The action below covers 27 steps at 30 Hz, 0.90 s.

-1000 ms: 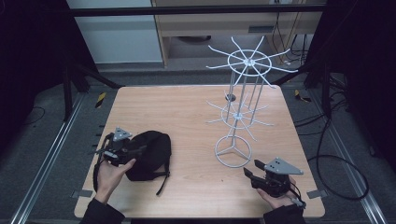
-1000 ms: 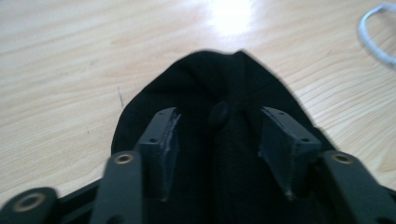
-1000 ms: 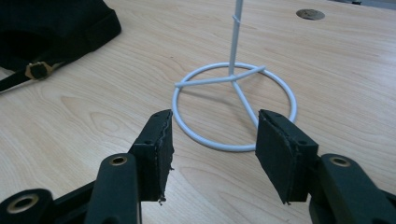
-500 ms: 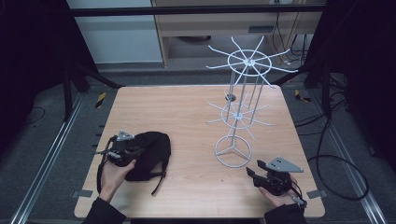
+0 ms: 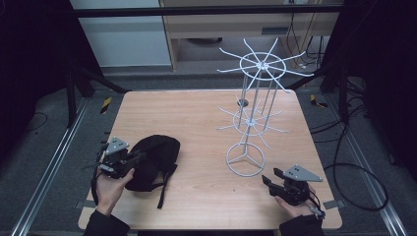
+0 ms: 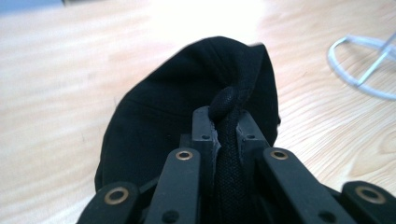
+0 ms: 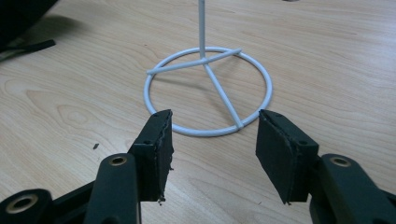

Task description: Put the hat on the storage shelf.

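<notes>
High view: left gripper (image 5: 129, 161) at the near-left of the wooden table (image 5: 196, 113), jaws buried in the left edge of a black cap (image 5: 153, 160); cap body extends ahead and right of the jaws, a strap trails toward the near edge. Right gripper (image 5: 273, 183) sits near-right, jaws pointing at the white wire rack (image 5: 251, 123), well apart from the cap.

Left gripper view: jaws pinch a fold of cap (image 6: 196, 112) fabric between the pads; a bulge pokes out past the tips, crown beyond.

Right gripper view: right gripper (image 7: 212, 144) jaws spread, nothing between; rack's ring base (image 7: 208, 91) just ahead of the tips.
</notes>
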Available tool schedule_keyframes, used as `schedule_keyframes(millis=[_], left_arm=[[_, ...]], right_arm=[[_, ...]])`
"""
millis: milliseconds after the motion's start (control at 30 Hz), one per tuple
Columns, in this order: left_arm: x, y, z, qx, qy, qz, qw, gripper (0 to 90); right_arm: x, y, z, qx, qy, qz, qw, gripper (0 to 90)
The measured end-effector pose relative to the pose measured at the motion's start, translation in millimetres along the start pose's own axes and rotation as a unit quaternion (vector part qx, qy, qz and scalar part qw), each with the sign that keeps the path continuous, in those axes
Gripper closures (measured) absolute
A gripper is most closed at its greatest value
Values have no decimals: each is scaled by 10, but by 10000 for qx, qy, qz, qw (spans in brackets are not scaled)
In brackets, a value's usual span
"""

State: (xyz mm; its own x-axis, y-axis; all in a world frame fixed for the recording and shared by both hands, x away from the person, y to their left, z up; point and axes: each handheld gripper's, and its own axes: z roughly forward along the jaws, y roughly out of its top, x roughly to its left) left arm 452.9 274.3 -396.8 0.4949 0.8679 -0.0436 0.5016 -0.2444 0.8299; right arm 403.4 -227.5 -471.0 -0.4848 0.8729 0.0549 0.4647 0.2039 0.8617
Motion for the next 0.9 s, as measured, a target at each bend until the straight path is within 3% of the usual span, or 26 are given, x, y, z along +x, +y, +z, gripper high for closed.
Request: schedule_keyframes(millis=[67, 133, 267, 400, 467, 500, 667, 733, 900], left_arm=[[-50, 61, -128, -306, -100, 43, 9995, 814], [-70, 83, -173, -444, -145, 36, 9989, 814], [-140, 165, -361, -948, -322, -5, 9950, 818], [-193, 226, -528, -1387, -519, -93, 9889, 819], [-224, 262, -628, -1620, -673, -162, 9844, 820], [-224, 262, -628, -1620, -673, -162, 9844, 820], [-279, 329, -775, -2028, -876, -252, 9750, 821], [-310, 357, -838, -2212, -909, -260, 9706, 821], [-395, 426, -937, -2529, -948, -174, 9627, 823]], right_arm=[[-19, -7, 0, -17, -33, 3, 10000, 459], [-23, -8, -2, -14, -50, -1, 10000, 458], [-30, -12, 0, -44, -80, -15, 10000, 451], [-28, -14, 5, -50, -88, -4, 9999, 443], [-30, -16, 9, -48, -91, -7, 9999, 441], [-30, -16, 9, -48, -91, -7, 9999, 441], [-33, -13, 13, -44, -82, 0, 10000, 436], [-31, -14, 20, -45, -101, -50, 9999, 433], [-35, -10, 11, -81, -120, -32, 9999, 429]])
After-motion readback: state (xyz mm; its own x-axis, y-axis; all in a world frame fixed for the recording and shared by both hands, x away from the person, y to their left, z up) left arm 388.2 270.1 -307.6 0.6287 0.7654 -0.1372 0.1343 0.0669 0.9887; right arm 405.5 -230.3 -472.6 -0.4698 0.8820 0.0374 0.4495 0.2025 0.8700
